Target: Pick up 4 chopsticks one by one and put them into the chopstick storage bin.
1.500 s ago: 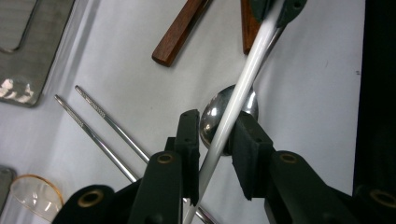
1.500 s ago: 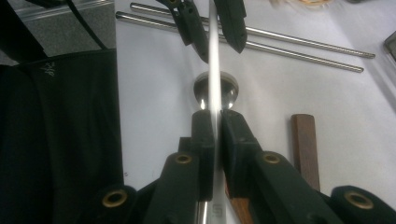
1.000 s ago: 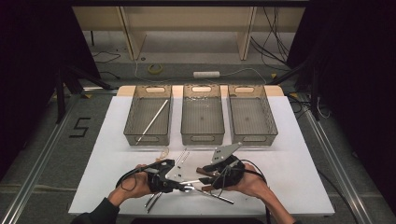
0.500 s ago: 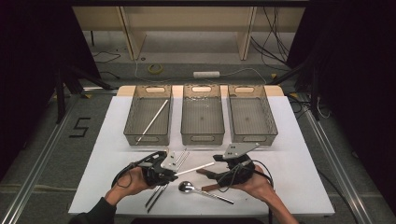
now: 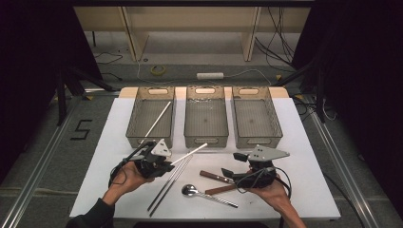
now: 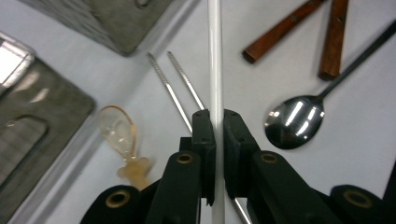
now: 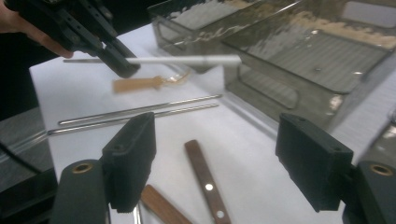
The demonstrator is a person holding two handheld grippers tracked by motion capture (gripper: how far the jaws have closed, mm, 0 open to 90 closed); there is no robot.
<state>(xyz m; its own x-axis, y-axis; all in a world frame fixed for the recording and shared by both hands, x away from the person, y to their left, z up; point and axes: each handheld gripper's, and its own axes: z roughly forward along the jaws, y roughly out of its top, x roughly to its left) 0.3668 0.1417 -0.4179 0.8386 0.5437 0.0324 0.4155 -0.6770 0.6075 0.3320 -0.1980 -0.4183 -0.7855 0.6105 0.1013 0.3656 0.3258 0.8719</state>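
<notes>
The left gripper [image 5: 167, 166] is clamped on a white chopstick [image 5: 190, 154], gripping it low on its shaft, so most of the stick pokes out toward two o'clock, its far tip just short of the middle tray [image 5: 206, 140]; the stick is lifted off the white table [image 5: 304, 156]. In the left gripper view the jaws pinch the stick squarely between them. The right gripper [image 5: 229, 172] has just been opening and stands wide with nothing between its jaws; it hovers over two brown-handled pieces [image 5: 215, 177] beside a metal spoon [image 5: 190, 190].

A matching white chopstick [image 5: 157, 119] already lies in the left tray [image 5: 136, 134], at about twelve o'clock from the left hand; that is probably where this one belongs. To do it well: swing the long end toward eleven o'clock, clear the tray's near wall before lowering, line the stick up along the tray's length, and release only when low. The two metal chopsticks [image 5: 167, 185] lie at six o'clock under the held stick.
</notes>
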